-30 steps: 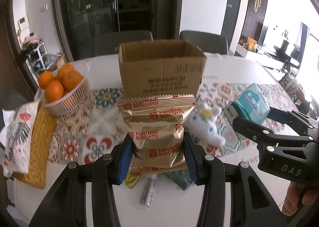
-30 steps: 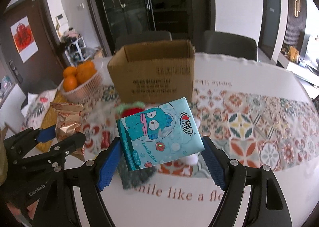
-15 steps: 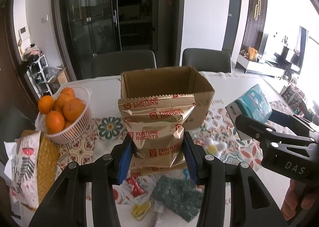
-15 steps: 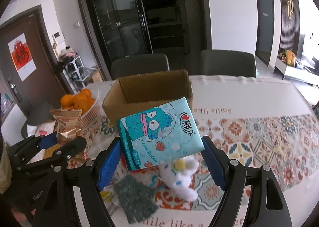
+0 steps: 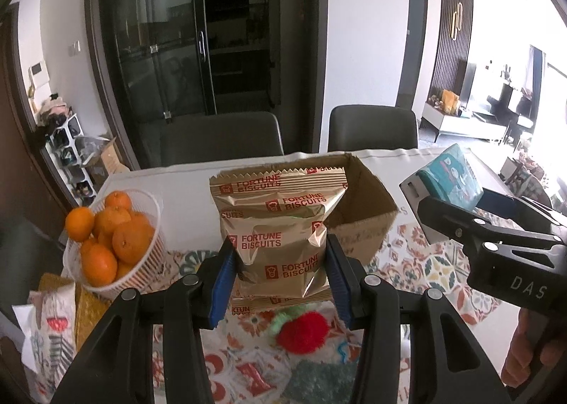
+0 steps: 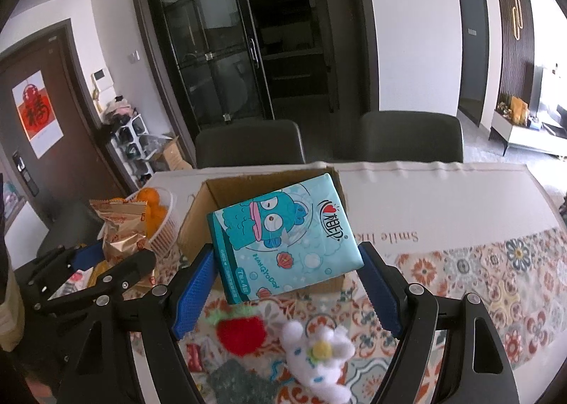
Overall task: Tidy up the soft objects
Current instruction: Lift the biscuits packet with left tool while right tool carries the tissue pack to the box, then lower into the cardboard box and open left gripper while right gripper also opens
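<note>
Two pairs of tongs carry soft goods toward an open cardboard box (image 5: 358, 205) standing at the middle of a patterned worktop (image 6: 496, 280). The left tongs (image 5: 280, 274) are clamped on a gold bag of fortune biscuits (image 5: 280, 226), their blue pads (image 5: 222, 283) pinching its lower half so the puffed top stands upright above them and in front of the box's open mouth. A second flat packet of the same print seems pressed against the bag's underside, though how it is held cannot be told. The right tongs (image 6: 287, 292) are clamped on a teal tissue pack (image 6: 283, 230), gripped across its width and tilted with the printed cartoon face toward the camera; it too hangs over the near wall of the box. Both loads are held clear of the worktop, a height that looks chosen to pass the box's walls before any drop.

Other soft things lie on the worktop near the tongs: a red knitted strawberry (image 6: 241, 331), a white plush toy (image 6: 317, 358) just beside it, and a dark green cloth (image 6: 241, 386) nearer still. A white basket of oranges (image 5: 110, 244) stands to the left of the box, apart from the sorting. The box's interior, as far as it shows, appears empty, so the job seems to be at an early stage.
</note>
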`<state>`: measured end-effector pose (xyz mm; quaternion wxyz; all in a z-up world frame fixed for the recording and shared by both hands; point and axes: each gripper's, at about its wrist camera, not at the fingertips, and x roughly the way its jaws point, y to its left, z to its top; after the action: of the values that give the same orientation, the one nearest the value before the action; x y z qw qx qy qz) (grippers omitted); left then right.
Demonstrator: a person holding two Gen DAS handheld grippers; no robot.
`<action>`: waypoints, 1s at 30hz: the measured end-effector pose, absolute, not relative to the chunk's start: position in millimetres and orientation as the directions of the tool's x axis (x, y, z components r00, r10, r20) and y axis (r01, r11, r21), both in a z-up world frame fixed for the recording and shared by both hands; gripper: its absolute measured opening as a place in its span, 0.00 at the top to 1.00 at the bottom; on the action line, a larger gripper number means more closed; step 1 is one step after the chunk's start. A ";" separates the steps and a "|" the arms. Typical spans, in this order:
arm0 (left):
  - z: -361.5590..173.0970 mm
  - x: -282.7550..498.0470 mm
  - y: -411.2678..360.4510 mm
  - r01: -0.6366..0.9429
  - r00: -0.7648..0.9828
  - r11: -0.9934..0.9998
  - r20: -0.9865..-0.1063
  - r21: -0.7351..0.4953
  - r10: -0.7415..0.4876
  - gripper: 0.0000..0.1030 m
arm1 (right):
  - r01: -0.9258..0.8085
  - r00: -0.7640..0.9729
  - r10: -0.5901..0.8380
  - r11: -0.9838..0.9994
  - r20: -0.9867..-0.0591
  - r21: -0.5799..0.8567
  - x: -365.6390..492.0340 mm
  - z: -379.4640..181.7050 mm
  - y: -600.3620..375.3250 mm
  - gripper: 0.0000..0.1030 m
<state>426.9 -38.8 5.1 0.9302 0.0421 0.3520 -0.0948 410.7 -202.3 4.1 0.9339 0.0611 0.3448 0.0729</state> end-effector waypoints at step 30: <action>-48.2 565.4 -44.8 0.283 0.516 0.959 -0.839 -0.023 -0.173 0.54 | -0.135 0.565 0.213 0.977 -0.797 0.165 563.8 -47.5 -193.0 0.23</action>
<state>565.4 -44.8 -48.2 0.8686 0.0583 0.4743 -0.1311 563.8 -193.0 -47.5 0.8836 0.0426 0.4557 0.0986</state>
